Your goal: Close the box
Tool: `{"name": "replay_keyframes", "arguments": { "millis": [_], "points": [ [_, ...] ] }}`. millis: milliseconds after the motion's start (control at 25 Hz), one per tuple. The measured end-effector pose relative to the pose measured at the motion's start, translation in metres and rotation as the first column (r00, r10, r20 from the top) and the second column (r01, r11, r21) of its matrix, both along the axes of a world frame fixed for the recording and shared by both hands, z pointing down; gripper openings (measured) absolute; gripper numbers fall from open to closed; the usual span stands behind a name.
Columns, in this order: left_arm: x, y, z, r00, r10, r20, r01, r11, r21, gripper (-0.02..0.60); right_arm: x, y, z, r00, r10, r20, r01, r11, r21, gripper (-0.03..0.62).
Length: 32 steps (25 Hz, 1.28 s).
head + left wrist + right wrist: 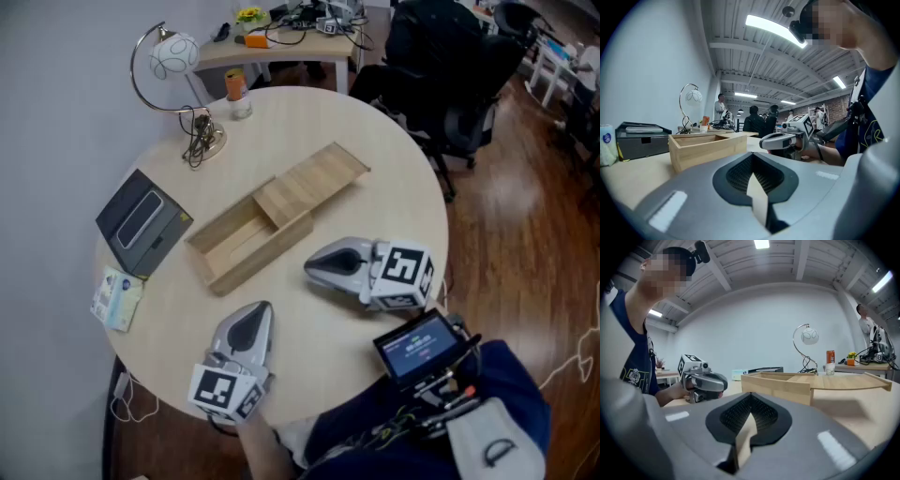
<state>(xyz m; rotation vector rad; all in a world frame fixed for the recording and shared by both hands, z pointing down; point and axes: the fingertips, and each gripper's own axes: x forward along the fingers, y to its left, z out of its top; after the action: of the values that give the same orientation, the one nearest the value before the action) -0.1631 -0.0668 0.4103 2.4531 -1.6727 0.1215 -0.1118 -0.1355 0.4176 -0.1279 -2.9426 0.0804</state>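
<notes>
Left gripper: lower centre of the head view, resting on the table, jaws fully together, nothing held.

Right gripper: right of centre, nose pointing left at the box, jaws likewise pressed together and empty.

Box: pale wood, lying diagonally at mid-frame, just beyond both grippers, touching neither. Its lower-left compartment stands open.

Lid: a sliding panel, drawn about halfway out toward the upper right.

Hazards, as I judge them:
- Pushing the lid off its line would likely cock it in the grooves and jam it.
- Pushing with the box unbraced would likely send the whole box sliding toward the dark case at the left of the frame.
- Pressing down on the lid's overhanging end could tip or lift the box.

Edges and room:
- Bare tabletop lies between the grippers and the box, and more to the right of the lid.
- The table rim curves well beyond the lid's free end.
- Upper left is crowded: lamp, its cable, a can.
- Tissue pack sits close to the rim at lower left.
</notes>
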Motion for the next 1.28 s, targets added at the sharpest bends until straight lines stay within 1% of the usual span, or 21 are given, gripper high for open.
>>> {"name": "replay_keyframes", "arguments": {
  "millis": [160,320,480,680,1120,1280],
  "points": [
    [-0.0024,0.0006,0.0011,1.0,0.008,0.022,-0.008,1.0,0.009,0.0,-0.0013,0.0002,-0.0003,1.0,0.001,0.002,-0.001,1.0,-0.002,0.037],
    [-0.0017,0.0007,0.0002,1.0,0.003,0.01,-0.004,1.0,0.008,0.0,-0.0017,-0.0001,0.0003,1.0,0.001,0.004,-0.001,1.0,-0.004,0.037],
    [-0.0021,0.0012,0.0012,1.0,0.006,0.021,-0.006,1.0,0.009,0.0,-0.0011,0.0001,0.0001,1.0,0.0,0.002,0.0,1.0,-0.001,0.037],
    [-0.0011,0.0013,-0.0008,1.0,0.001,0.003,-0.001,1.0,0.01,0.0,-0.0012,0.0007,-0.0008,1.0,0.0,0.005,0.0,1.0,-0.004,0.037],
    [-0.0037,0.0013,0.0033,1.0,0.003,0.008,-0.003,1.0,0.001,0.0,-0.0021,-0.0007,0.0044,1.0,0.001,-0.015,-0.001,1.0,-0.004,0.037],
    [-0.0045,0.0032,0.0047,1.0,0.001,0.015,-0.001,1.0,-0.001,0.0,-0.0036,-0.0001,0.0009,1.0,0.018,-0.014,-0.018,1.0,-0.012,0.037]
  ]
}}
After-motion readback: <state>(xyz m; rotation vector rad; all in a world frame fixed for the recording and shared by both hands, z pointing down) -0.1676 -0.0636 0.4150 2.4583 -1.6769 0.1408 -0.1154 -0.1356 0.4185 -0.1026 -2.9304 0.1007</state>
